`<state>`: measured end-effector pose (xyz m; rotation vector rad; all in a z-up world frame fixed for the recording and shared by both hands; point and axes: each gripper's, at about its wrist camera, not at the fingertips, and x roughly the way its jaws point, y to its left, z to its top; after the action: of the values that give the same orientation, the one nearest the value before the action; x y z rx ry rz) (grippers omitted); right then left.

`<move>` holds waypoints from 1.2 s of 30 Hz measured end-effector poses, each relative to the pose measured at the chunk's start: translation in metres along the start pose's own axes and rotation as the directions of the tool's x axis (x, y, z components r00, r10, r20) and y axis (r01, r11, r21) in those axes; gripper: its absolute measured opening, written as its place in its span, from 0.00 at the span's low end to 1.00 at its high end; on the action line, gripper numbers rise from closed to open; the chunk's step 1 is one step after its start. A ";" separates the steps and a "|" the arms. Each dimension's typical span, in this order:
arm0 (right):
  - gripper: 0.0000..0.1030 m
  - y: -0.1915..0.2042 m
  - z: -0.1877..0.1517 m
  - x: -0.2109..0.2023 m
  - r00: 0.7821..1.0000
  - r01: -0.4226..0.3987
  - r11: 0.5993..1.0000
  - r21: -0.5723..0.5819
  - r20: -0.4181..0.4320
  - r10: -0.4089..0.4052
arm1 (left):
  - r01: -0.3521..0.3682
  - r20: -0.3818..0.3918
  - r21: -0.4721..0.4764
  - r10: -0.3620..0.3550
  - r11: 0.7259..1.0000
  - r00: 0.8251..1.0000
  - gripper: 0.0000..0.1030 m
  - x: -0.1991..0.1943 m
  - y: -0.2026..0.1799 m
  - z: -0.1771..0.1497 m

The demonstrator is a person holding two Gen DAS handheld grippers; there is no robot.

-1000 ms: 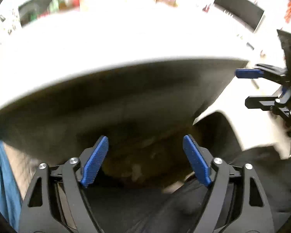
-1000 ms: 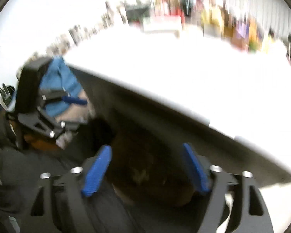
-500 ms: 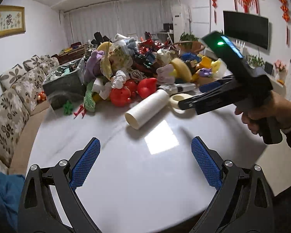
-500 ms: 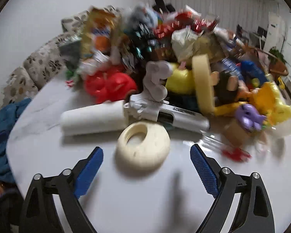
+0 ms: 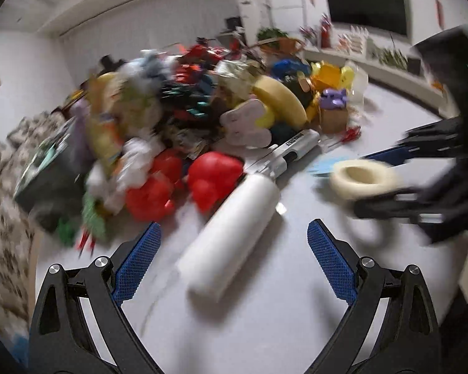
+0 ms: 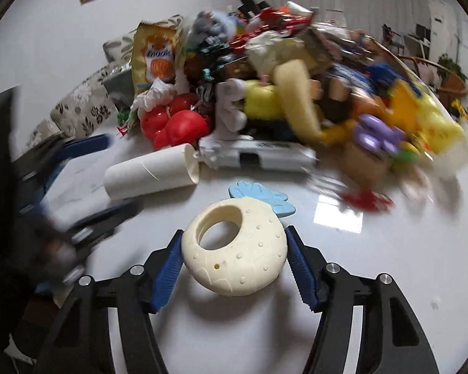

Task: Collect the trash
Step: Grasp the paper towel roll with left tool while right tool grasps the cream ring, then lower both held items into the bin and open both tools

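- The right gripper (image 6: 234,268) has just been closing, and a cream ring-shaped toy (image 6: 235,246) with a blue leaf tip now sits between its blue pads, which touch the toy's two sides. It looks grasped, resting on or just above the white table (image 6: 374,280).
- The toy lies at the near edge of a big heap of clutter (image 6: 280,93): snack packets, red plastic pieces, yellow and purple toys. Being apart from the heap, it is probably the easiest piece to take first.
- The left gripper (image 5: 234,265) is released, its jaws wide and empty. It points down at a white cardboard tube (image 5: 231,233) lying on the table just ahead of its pads, not yet between them. My guess is that the tube is its target.
- A silver and black handled tool (image 5: 284,155) lies just beyond the tube, against the heap.
- In the left view the right gripper appears at the right edge, blurred, with the cream toy between its jaws.
- Half a second ago the toy lay free on the table ahead of the open right jaws, and the left gripper was farther back from the tube.
- No bin or bag is in view.
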<state>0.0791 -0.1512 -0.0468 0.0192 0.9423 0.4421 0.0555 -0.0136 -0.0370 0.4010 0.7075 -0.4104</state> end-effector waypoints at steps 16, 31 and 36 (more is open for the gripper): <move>0.61 -0.019 -0.049 -0.068 0.994 -0.020 0.999 0.037 0.112 0.016 | 0.096 0.081 -0.264 -0.078 0.960 0.994 0.38 -0.091 -0.007 -0.020; 0.69 0.042 -0.187 -0.078 0.951 -0.225 0.971 -0.075 -0.235 0.202 | 0.215 -0.173 -0.103 -0.230 0.971 0.958 0.70 -0.120 -0.118 -0.151; 0.75 0.024 -0.225 0.001 0.931 -0.135 0.990 -0.028 -0.346 0.117 | 0.146 -0.313 -0.122 -0.178 0.982 0.933 0.86 -0.059 -0.124 -0.201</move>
<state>-0.1054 -0.1676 -0.1764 -0.0463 1.2792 0.6014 -0.1533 -0.0082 -0.1616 0.3212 1.0815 -0.4695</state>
